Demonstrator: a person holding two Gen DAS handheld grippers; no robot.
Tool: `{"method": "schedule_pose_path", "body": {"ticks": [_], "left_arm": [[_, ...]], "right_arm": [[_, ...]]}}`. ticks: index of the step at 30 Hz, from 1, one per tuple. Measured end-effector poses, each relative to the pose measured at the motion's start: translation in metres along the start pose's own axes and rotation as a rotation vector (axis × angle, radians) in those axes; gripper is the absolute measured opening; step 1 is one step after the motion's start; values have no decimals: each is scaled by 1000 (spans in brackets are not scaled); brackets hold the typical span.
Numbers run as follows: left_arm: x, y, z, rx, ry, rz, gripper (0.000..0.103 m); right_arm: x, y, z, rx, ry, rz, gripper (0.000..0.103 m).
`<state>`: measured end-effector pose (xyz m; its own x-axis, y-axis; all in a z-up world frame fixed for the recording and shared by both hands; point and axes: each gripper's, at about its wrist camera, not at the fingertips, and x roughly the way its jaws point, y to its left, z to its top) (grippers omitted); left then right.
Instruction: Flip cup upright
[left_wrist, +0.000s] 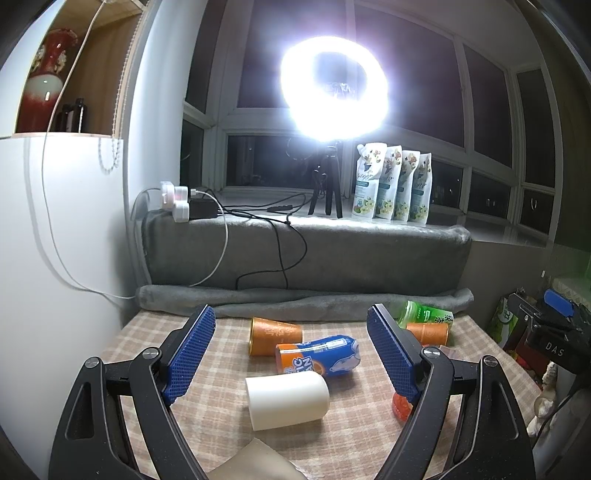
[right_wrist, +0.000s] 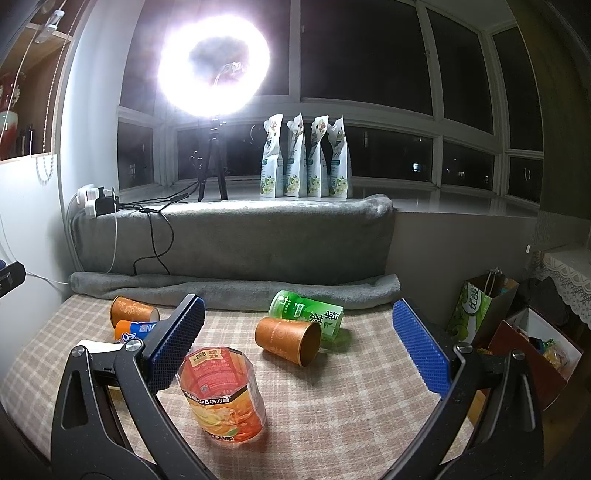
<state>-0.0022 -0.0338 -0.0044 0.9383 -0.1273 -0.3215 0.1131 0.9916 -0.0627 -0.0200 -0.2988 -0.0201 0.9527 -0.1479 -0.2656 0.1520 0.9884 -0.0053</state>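
Several cups lie on their sides on a checked tablecloth (left_wrist: 207, 410). In the left wrist view a white cup (left_wrist: 287, 400) lies nearest, between my left gripper's (left_wrist: 291, 354) open blue fingers, with a blue-orange cup (left_wrist: 317, 355) and an orange paper cup (left_wrist: 274, 335) behind it. In the right wrist view my right gripper (right_wrist: 295, 345) is open and empty. An orange-red clear cup (right_wrist: 223, 397) stands mouth down by its left finger. An orange paper cup (right_wrist: 290, 339) and a green cup (right_wrist: 308, 315) lie beyond.
A rolled grey blanket (right_wrist: 236, 288) and a padded grey ledge (left_wrist: 306, 254) border the table's far side. A ring light on a tripod (left_wrist: 332, 88), power strip (left_wrist: 181, 203) with cables and several refill pouches (right_wrist: 306, 158) stand on the windowsill. Bags and a box (right_wrist: 517, 332) sit right.
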Motion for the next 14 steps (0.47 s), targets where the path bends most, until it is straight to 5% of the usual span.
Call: {"method": "schedule_pose_path", "body": {"ticks": [14], "left_arm": [[1,1,2,15,-6,12,88]], "right_arm": [[5,4,-5,-11,13,4,103]]}}
